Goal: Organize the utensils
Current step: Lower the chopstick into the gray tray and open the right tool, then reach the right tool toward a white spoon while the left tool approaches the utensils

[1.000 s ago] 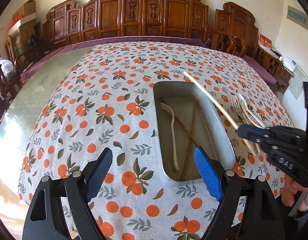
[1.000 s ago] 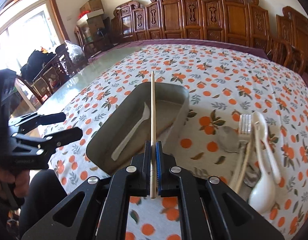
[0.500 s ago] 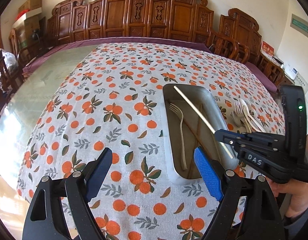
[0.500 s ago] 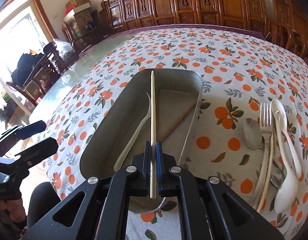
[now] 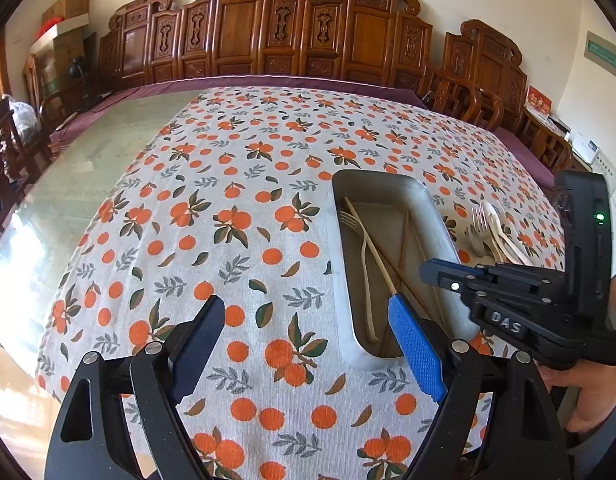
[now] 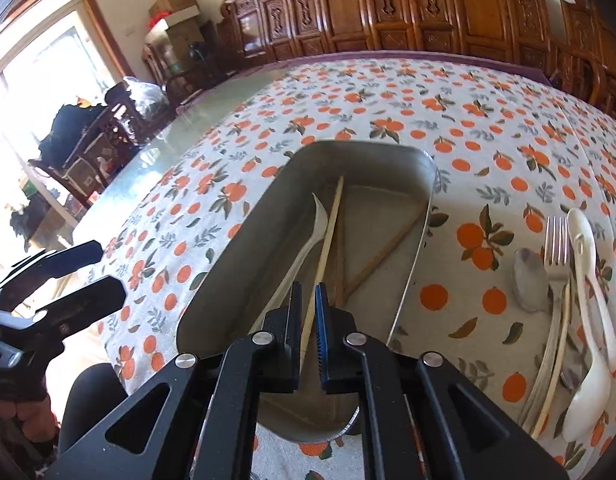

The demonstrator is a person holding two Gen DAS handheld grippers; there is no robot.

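The pale chopstick [image 6: 327, 236] is down in the metal tray [image 6: 411, 264] now, the right tool [image 6: 308, 312] having parted its pads to free it: one more utensil sorted! The left tool [image 5: 308, 344] waits wide open at the tray's nine o'clock, and only the right view fully shows the spoons and fork [image 6: 557, 264] left on the bench [image 5: 212, 216] at three o'clock.

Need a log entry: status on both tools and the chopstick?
Right tool parted, pale chopstick loose between its pads, lying in metal tray. Left tool open, empty. Plastic fork, brown chopsticks already in tray; no obstruction.
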